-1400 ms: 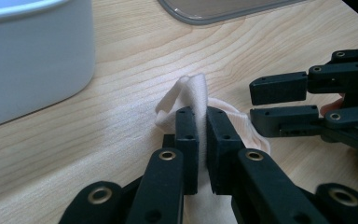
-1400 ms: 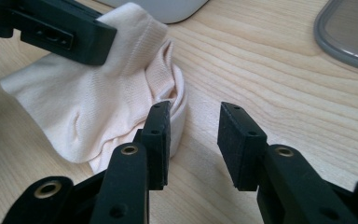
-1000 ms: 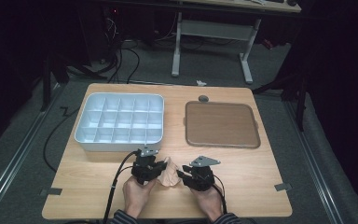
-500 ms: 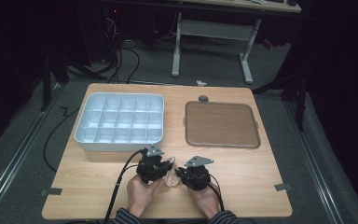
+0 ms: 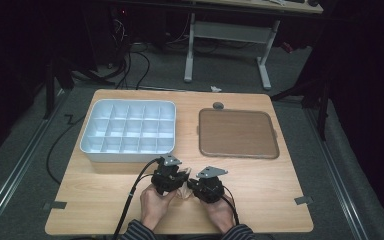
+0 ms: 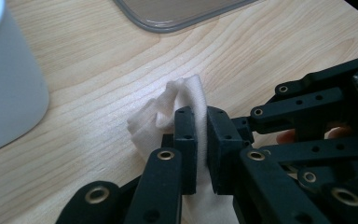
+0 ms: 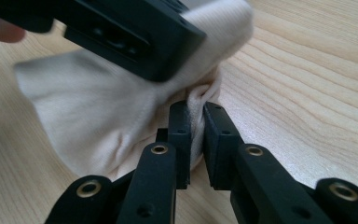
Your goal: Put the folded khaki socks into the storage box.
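Near the counter's (image 5: 105,210) 6 o'clock edge, small cream cloth (image 5: 182,191) pinched between left hand-held gripper (image 5: 176,184) at 9 o'clock and right hand-held gripper (image 5: 194,186) at 3 o'clock, both clenched on opposite ends, likely to stretch it flat.

bare table (image 5: 290,185) beside both hands; compartment box (image 5: 127,131) and brown tray (image 5: 237,133) ahead

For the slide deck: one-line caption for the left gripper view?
Left gripper shut on a white cloth on the wooden table.
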A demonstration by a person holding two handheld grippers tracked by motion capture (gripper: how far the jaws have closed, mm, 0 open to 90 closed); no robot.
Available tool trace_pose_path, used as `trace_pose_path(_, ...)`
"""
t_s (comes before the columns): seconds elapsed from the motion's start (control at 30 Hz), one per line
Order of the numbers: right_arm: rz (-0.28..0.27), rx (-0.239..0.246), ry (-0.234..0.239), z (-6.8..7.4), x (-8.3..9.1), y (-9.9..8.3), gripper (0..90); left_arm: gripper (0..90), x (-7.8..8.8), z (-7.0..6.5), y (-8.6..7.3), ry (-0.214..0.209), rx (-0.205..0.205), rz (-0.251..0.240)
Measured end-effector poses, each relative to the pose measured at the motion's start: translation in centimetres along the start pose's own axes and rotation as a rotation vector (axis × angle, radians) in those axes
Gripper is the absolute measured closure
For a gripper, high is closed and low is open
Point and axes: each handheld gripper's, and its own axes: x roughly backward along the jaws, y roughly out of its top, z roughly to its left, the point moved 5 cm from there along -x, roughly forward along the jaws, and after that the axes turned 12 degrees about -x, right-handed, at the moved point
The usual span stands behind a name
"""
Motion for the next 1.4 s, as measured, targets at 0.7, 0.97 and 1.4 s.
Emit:
trace_pose_path(0.7, -0.031, 0.026, 0.049, 0.6, 3.7, -0.9, 72.3, 80.9, -2.1, -0.5, -0.5, -0.011, -0.013, 0.010)
trace_pose_path(0.97, -0.015, 0.046, 0.072, 1.9, 3.4, -1.2, 65.5, 80.8, -2.2, -0.4, -0.6, -0.017, -0.011, 0.009)
trace_pose_path(1.4, 0.015, 0.056, 0.042, 1.4, 2.1, -2.1, 86.3, 66.2, -0.7, -0.7, -0.5, -0.042, -0.011, -0.052)
